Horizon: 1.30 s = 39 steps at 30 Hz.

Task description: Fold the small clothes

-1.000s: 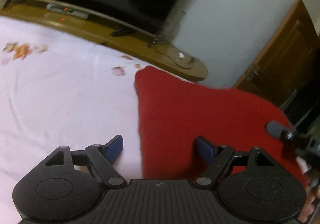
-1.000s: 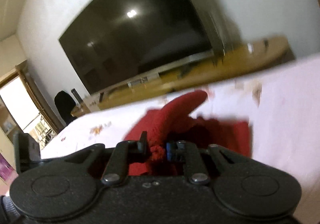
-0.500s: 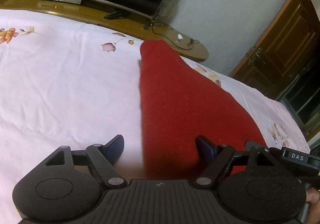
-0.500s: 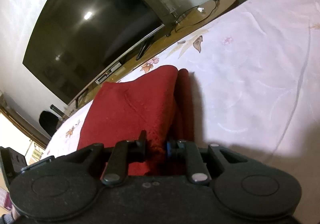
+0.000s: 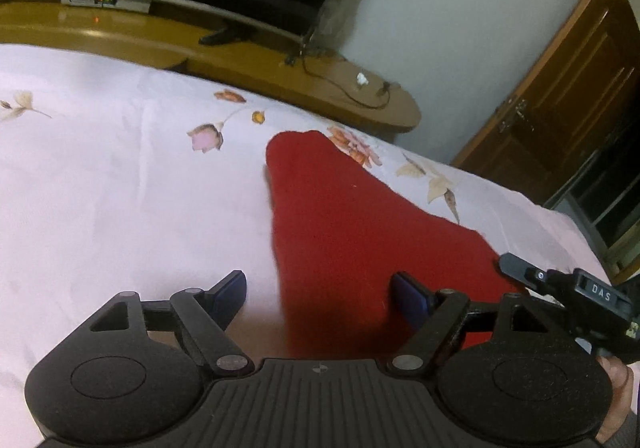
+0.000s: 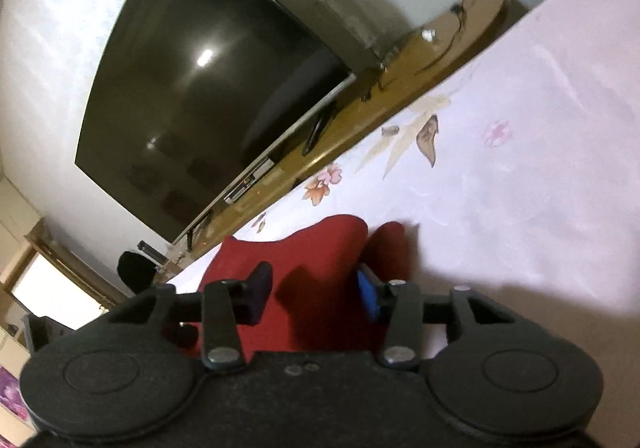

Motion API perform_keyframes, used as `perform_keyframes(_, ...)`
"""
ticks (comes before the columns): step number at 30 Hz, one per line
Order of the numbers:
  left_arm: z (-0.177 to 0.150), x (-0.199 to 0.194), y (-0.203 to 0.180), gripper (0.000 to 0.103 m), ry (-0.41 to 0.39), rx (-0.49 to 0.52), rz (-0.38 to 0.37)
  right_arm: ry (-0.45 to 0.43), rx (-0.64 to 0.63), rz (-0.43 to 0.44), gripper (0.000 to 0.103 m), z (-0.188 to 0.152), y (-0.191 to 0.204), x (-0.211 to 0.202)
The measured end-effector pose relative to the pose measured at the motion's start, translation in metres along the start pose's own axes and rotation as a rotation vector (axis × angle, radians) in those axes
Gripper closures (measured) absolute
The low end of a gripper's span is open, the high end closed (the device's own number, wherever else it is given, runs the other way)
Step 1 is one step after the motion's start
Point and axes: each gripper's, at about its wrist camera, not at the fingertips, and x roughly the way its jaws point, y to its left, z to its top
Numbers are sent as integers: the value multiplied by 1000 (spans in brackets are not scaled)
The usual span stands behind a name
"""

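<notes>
A small red garment (image 5: pixel 352 232) lies folded flat on the pale flowered bed sheet (image 5: pixel 120 207). In the left wrist view my left gripper (image 5: pixel 320 294) is open just above its near left edge, one finger over the sheet, one over the cloth. In the right wrist view the garment (image 6: pixel 304 260) lies under my right gripper (image 6: pixel 314 292), which is open with nothing between its blue pads. The right gripper's body (image 5: pixel 576 300) shows at the garment's right side in the left wrist view.
A wooden TV bench (image 5: pixel 240 59) with cables runs along the far edge of the bed. A large dark TV (image 6: pixel 208 87) stands on it. A wooden door (image 5: pixel 560 95) is at the far right.
My right gripper was shut on the red garment and has opened, letting it go. The garment has been laid down flat. My left gripper stayed open and drew back slightly.
</notes>
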Motion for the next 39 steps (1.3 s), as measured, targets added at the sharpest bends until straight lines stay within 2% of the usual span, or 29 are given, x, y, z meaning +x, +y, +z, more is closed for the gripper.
perform_keyframes(1, 0, 2, -1, 24, -2, -1, 6, 5, 6, 3, 70, 2, -1, 4)
perform_keyframes(2, 0, 1, -2, 24, -15, 0, 18, -4, -11, -17, 95, 2, 1, 6)
perform_keyframes(4, -3, -3, -13, 24, -57, 47, 59, -83, -120, -96, 94, -2, 17, -5)
perform_keyframes(6, -5, 4, -25, 23, -39, 114, 126, -152, -262, -168, 95, -12, 37, -16)
perform_keyframes(7, -6, 9, -27, 23, -25, 108, 139, -144, -313, -222, 95, -17, 40, -12)
perform_keyframes(9, -4, 13, -27, 17, -6, 81, 145, -69, -317, -324, 95, -24, 30, 5)
perform_keyframes(11, -3, 12, -26, 14, -4, 90, 154, -74, -273, -314, 94, -22, 23, 4)
perform_keyframes(13, -3, 9, -25, 14, 1, 92, 148, -61, -281, -320, 92, -22, 25, 3)
perform_keyframes(15, -3, 1, -25, 14, -9, 93, 150, -49, -272, -315, 83, -20, 29, -1)
perform_keyframes(17, -5, -12, -29, 14, -25, 122, 150, -73, -253, -316, 55, -17, 35, -15)
perform_keyframes(19, -11, -23, -37, 14, -36, 168, 151, -96, -276, -291, 48, -22, 43, -30)
perform_keyframes(22, -20, -37, -43, 14, -47, 207, 163, -67, -283, -248, 50, -33, 56, -52)
perform_keyframes(29, -42, -62, -42, 14, -34, 186, 151, 6, -228, -209, 56, -71, 71, -84)
perform_keyframes(33, -51, -72, -37, 14, -29, 168, 142, 31, -197, -202, 60, -80, 73, -83)
perform_keyframes(38, -63, -82, -40, 14, -14, 182, 136, 85, -214, -227, 76, -87, 78, -74)
perform_keyframes(39, -67, -83, -40, 14, -8, 180, 134, 92, -217, -235, 76, -89, 78, -74)
